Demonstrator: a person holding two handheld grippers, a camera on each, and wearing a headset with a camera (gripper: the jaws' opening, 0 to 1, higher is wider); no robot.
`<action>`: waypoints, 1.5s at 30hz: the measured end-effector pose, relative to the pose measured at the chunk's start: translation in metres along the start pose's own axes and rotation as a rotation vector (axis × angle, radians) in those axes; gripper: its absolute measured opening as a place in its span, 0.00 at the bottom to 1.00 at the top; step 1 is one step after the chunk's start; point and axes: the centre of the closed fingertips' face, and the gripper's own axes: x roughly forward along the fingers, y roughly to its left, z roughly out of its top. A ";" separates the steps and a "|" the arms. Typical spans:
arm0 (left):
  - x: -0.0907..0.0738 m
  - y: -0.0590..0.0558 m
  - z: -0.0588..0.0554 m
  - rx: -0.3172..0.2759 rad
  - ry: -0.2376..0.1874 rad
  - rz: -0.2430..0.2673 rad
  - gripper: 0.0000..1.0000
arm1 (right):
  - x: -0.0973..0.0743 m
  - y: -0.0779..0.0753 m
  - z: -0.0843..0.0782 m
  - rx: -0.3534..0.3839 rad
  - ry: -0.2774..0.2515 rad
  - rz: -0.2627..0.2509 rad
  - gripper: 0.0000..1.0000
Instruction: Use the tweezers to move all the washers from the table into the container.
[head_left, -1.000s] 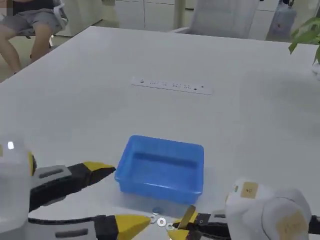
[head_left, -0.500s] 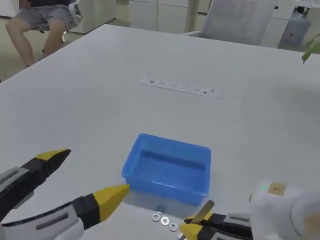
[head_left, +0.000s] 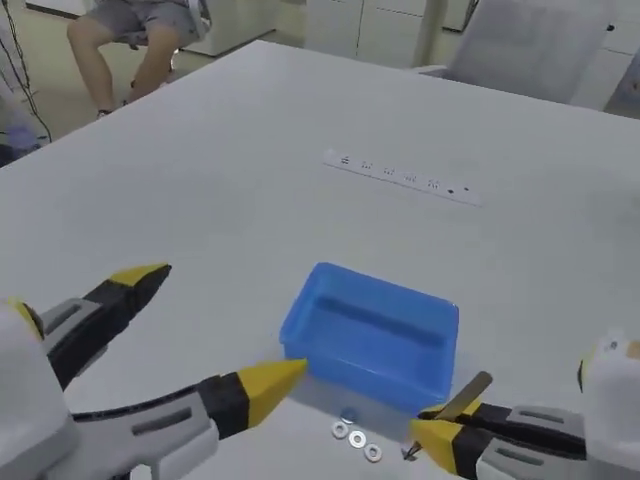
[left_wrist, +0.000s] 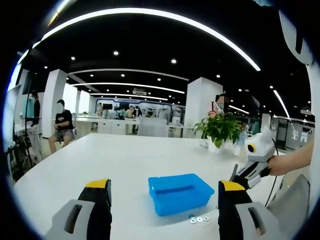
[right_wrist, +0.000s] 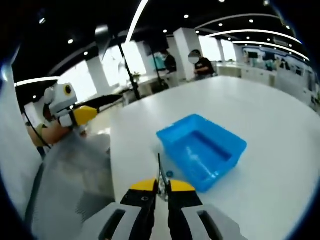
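At the white counter (head_left: 200, 180), my right hand-held gripper (right_wrist: 161, 186) is clamped on the tweezers (right_wrist: 160, 167). My left hand-held gripper (head_left: 232, 320) hangs just left of the blue container (head_left: 360, 378), its jaws wide apart with nothing between them. Three washers (head_left: 357, 438) lie in a short diagonal row on the counter, just in front of the container's near wall. The container looks empty, so I judge the job barely begun. A small blue round piece (head_left: 348, 415) sits between the row and the wall; I cannot tell what it is.

The tweezers run straight out along the right hand-held gripper's own axis. In the head view their long axis lies low and nearly flat to the counter. The tip points to my left at the nearest washer, just short of it. Whether the points carry anything is too small to tell.

The step in hand, as I read it, is the first pick. I would take the end washer nearest the tip and drop the points either side of its rim. Then I would squeeze only enough to grip and lift clear over the near wall before letting go. The left hand-held gripper is best kept off the row, so nothing gets scattered.
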 end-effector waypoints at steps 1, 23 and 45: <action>0.000 0.001 -0.001 0.000 0.002 0.005 0.92 | -0.001 -0.001 0.000 -0.034 0.026 0.002 0.04; -0.003 0.015 0.006 0.045 -0.044 0.057 0.98 | 0.002 -0.037 0.049 -0.123 0.002 -0.071 0.04; 0.002 -0.007 -0.007 0.022 0.031 -0.050 0.94 | 0.019 -0.067 0.046 0.087 -0.072 -0.216 0.04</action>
